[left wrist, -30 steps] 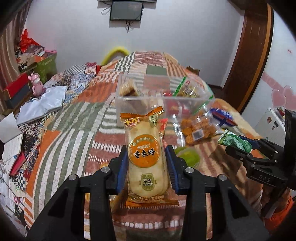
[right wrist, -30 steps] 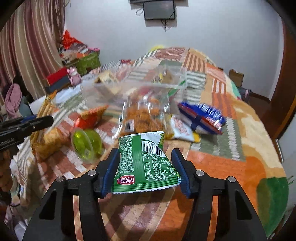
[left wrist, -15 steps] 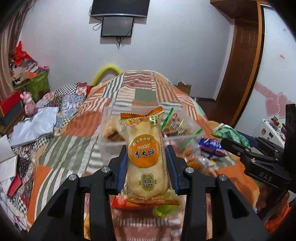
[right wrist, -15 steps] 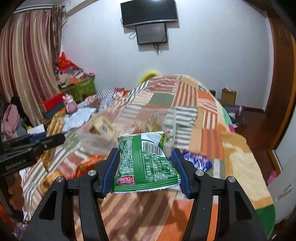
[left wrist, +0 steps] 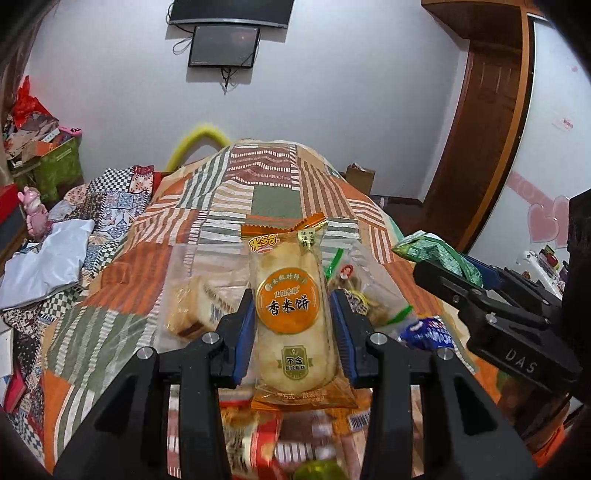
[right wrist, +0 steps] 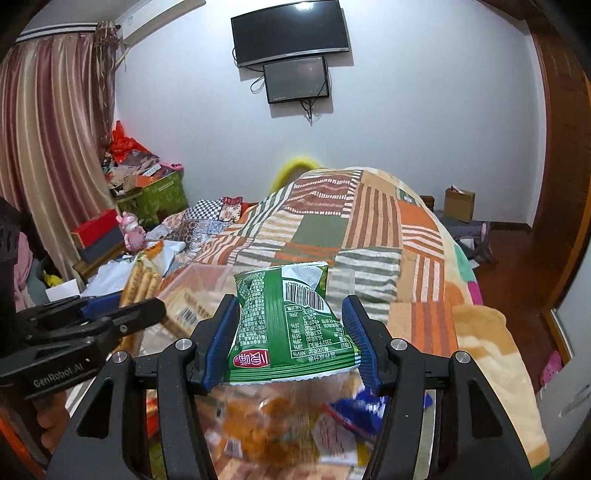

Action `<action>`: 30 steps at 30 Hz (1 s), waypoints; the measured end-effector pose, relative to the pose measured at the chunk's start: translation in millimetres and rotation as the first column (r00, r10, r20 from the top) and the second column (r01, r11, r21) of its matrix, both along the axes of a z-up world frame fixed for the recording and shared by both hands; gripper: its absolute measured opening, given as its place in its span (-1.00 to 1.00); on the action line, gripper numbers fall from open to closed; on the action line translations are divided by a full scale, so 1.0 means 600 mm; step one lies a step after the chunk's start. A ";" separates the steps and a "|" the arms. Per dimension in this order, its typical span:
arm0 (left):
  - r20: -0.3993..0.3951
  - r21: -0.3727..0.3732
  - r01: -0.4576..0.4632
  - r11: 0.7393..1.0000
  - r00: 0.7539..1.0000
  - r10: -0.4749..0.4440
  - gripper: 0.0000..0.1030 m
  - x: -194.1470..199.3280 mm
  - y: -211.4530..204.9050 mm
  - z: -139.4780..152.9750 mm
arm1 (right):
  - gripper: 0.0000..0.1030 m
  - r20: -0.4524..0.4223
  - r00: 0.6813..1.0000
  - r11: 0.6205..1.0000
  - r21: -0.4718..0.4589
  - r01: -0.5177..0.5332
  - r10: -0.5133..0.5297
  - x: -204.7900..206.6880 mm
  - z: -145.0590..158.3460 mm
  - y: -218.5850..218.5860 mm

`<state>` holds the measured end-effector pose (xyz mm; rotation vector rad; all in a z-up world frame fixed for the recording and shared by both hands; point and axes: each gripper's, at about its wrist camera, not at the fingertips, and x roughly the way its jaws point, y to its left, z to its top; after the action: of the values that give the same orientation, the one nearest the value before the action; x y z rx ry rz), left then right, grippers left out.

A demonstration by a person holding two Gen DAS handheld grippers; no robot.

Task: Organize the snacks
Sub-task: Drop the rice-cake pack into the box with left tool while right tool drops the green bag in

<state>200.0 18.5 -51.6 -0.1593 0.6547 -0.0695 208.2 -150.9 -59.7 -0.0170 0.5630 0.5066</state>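
Observation:
My left gripper [left wrist: 295, 332] is shut on an orange rice cracker pack [left wrist: 291, 314], held upright above the bed. My right gripper [right wrist: 291, 339] is shut on a green snack bag [right wrist: 291, 328]. The right gripper with the green bag [left wrist: 439, 254] shows at the right in the left wrist view. The left gripper [right wrist: 122, 314] with its pack [right wrist: 142, 280] shows at the left in the right wrist view. A clear plastic bin [left wrist: 195, 273] with snacks inside sits on the bed ahead of both grippers. Loose snack packs [right wrist: 266, 428] lie blurred below.
The bed has a striped patchwork blanket [right wrist: 369, 229]. A blue snack bag [left wrist: 424, 332] lies right of the bin. Clutter, boxes and a pink toy [right wrist: 131, 229] are at the left. A wooden door [left wrist: 487, 140] stands at the right. Screens [right wrist: 291, 33] hang on the far wall.
Both grippers have risen and tilted up with their packs still held. The bin and loose snacks have dropped lower in both views, and more wall shows.

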 end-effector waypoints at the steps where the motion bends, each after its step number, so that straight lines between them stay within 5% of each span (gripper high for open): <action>1: -0.006 0.001 0.000 1.000 1.000 0.000 -0.24 0.011 0.001 -0.002 | 0.06 0.000 1.000 1.000 -0.010 -0.002 0.002 0.008 -0.002 0.007; 14: -0.137 0.000 -0.040 0.999 0.990 0.040 -0.25 0.116 0.015 -0.075 | 0.06 -0.092 0.995 0.996 -0.085 -0.035 0.027 0.076 -0.063 0.058; 30: -0.178 0.007 -0.073 0.997 0.981 0.073 -0.29 0.129 0.024 -0.102 | -0.09 -0.115 0.992 0.986 -0.151 -0.064 0.047 0.083 -0.083 0.073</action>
<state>277.1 33.1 -112.6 -0.1901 0.8265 0.0157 258.2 -107.0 -109.5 -0.1533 0.7112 0.5199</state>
